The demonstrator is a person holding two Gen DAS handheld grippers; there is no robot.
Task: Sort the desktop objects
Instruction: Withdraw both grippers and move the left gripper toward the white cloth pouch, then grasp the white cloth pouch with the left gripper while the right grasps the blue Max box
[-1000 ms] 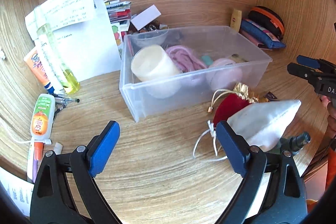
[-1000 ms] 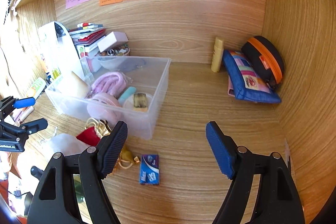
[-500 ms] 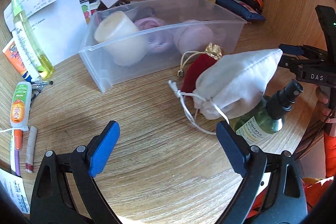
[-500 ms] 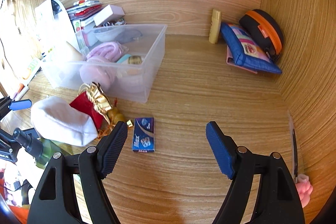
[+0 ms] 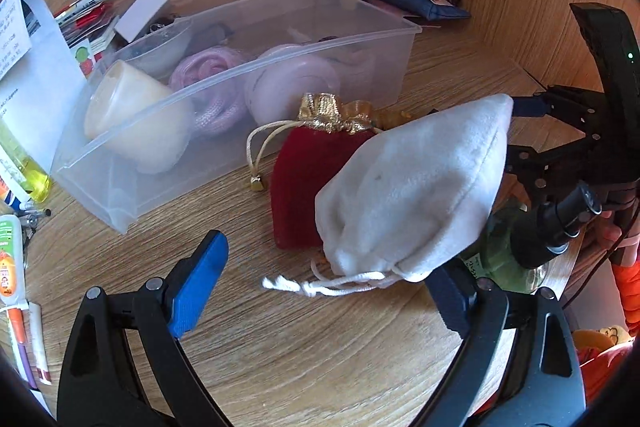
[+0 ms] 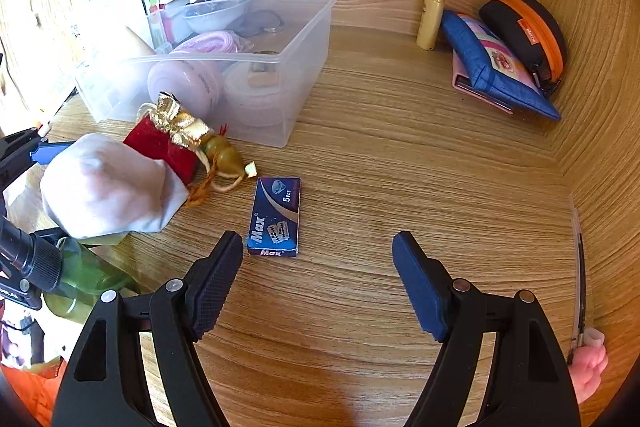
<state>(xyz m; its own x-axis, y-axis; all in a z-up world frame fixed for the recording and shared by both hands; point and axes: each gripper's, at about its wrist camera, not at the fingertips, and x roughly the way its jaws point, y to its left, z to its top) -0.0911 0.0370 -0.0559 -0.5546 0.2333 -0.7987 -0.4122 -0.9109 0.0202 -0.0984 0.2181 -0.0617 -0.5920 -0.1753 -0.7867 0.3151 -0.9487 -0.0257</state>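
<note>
- Plainly, both claws stand wide with nothing between the pads: the left claw (image 5: 324,291) hangs over the white drawstring pouch (image 5: 408,195), the right claw (image 6: 318,287) over bare tabletop (image 6: 400,167) just near of the blue razor-blade box (image 6: 275,217).
- The things left to sort lie in front of the clear bin (image 5: 224,83): the white pouch leans on a red velvet pouch (image 5: 308,179) and a green spray bottle (image 5: 516,247), with a small gold gourd charm (image 6: 224,155) beside them.
- Risk, as I judge it — the pile is stacked, so pinching the white pouch could drag the red one along by its cords, or tip the bottle toward the near edge.
- The razor-blade box is flat and thin; a claw closing from above may skid over it.
- The two claws sit close — they could collide over the pile.
- Hard to tell: the white pouch's contents, the bottle's lower half behind the left claw's finger, and the bin's far items, blurred through the plastic.
</note>
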